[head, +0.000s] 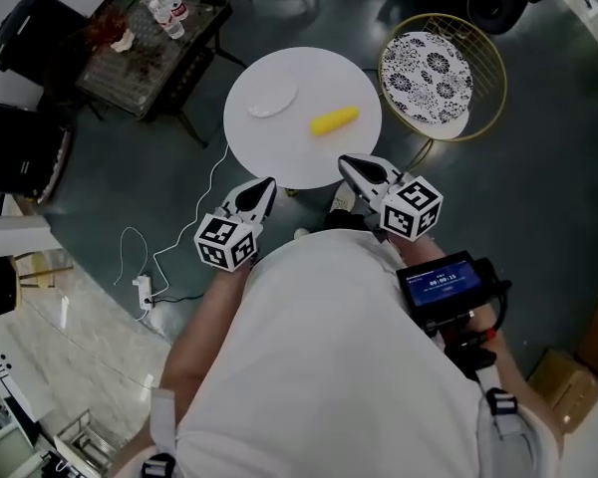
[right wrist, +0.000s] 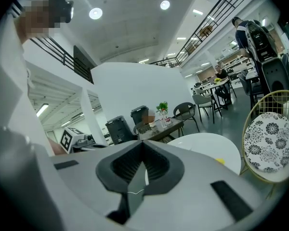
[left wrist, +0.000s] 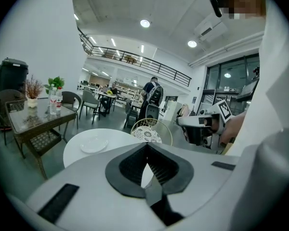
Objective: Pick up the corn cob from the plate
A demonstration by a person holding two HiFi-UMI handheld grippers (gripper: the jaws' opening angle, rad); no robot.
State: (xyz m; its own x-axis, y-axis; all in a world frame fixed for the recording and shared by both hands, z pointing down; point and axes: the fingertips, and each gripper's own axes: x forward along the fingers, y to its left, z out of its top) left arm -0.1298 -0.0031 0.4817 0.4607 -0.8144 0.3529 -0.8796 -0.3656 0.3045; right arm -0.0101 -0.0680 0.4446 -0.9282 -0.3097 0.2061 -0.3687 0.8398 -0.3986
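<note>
The corn cob (head: 335, 119) lies upper centre in the head view, on the white table (head: 289, 157) just right of the plate (head: 272, 98). It looks light, stiff and prone to roll, so pinch across its middle. The left gripper (head: 266, 184) and right gripper (head: 345, 161) are both closed and empty.

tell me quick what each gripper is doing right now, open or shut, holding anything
Left gripper: shut, holding nothing.
Right gripper: shut, holding nothing.
</note>
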